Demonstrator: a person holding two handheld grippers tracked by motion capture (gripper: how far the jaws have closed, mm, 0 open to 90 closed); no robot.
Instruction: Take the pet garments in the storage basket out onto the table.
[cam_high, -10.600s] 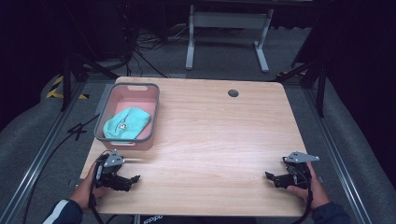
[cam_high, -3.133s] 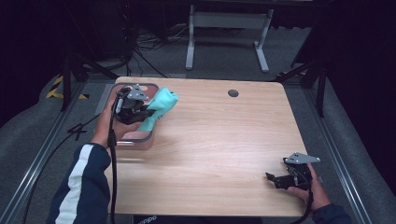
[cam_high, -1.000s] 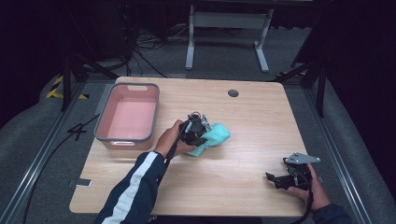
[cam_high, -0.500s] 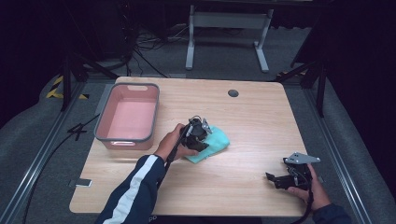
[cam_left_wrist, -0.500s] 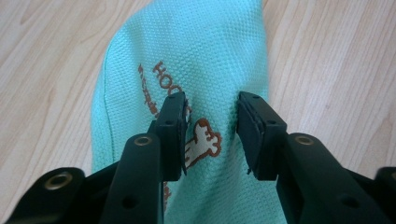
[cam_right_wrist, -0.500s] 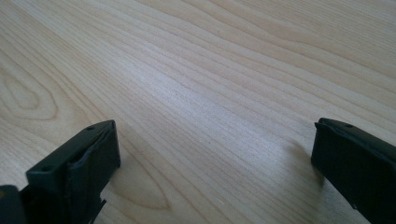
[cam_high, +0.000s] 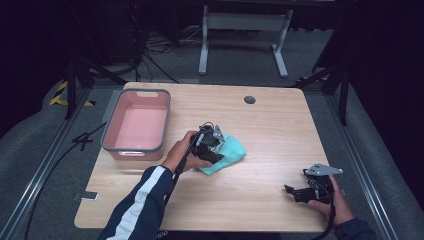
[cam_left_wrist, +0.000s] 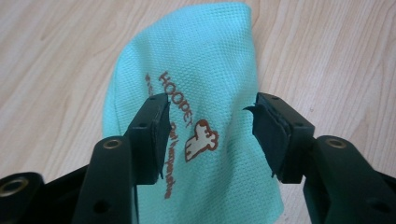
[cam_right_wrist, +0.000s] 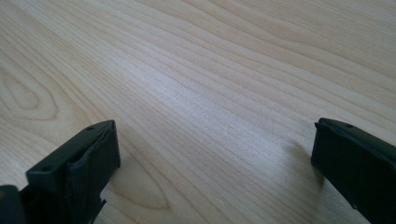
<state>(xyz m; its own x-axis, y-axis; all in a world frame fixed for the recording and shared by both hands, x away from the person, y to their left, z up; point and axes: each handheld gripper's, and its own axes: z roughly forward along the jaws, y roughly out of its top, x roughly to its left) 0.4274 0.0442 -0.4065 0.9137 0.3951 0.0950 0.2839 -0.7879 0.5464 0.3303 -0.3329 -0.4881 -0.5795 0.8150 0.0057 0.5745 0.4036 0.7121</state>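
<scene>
Near the table's middle, cloth: a mint-green woven cloth (cam_high: 227, 152) with brown print (cam_left_wrist: 187, 126) lies flat on the light wooden table (cam_high: 260, 125), right of the tub.
Left gripper (cam_high: 214, 148): over the cloth; its jaws have just been opening, the cloth lying beneath and between them, pads clear of it.
Right gripper (cam_high: 300, 192): jaws spread wide on nothing, low over bare wood near the table's front right corner.
Tub: a pink plastic tub with a grey rim (cam_high: 136, 148), well apart from the right gripper.
</scene>
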